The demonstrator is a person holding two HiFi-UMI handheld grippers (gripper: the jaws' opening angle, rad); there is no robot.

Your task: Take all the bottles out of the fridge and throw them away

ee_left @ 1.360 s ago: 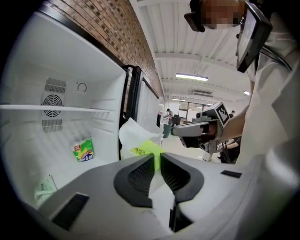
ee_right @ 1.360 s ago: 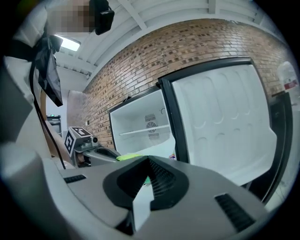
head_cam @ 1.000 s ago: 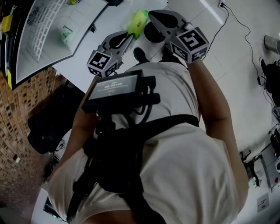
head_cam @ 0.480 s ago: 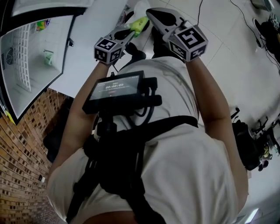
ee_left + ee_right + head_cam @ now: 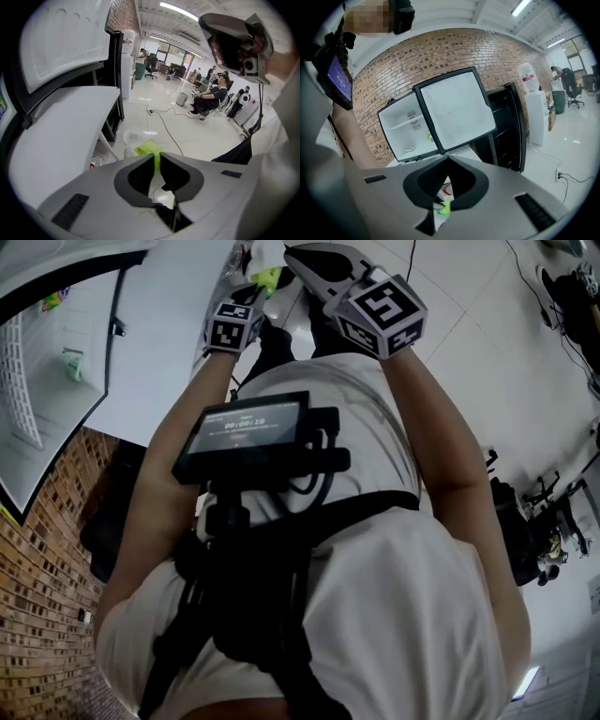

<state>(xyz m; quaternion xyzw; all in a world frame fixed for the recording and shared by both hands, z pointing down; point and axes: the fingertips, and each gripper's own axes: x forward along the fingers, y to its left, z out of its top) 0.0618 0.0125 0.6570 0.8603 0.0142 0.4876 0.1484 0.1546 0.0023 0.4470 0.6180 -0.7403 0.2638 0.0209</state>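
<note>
Two grippers of smooth grey moulded plastic, each with a black-and-white marker cube at its rear, reach forward in the head view from a person in a white shirt and a black strap harness. The left gripper has the green bottle at its tips, outside the fridge and over the glossy white tiled floor. The right gripper lies just beside it. A white fridge door with a wire rack stands open at the left, next to rough red-brown brickwork. In the left gripper view, the curved jaws stand narrow, pinched on a thin edge of the bottle, which is translucent yellow-green and looks crumpled rather than round. Beyond it on the floor sits a crinkled white plastic bag, and a clear plastic item lies near a flat white tabletop. In the right gripper view, the jaws meet at their tips with nothing between them, facing two flat white open fridge doors against the brick. A small green patch shows through the hollow behind the tips; what it belongs to cannot be determined.
</note>
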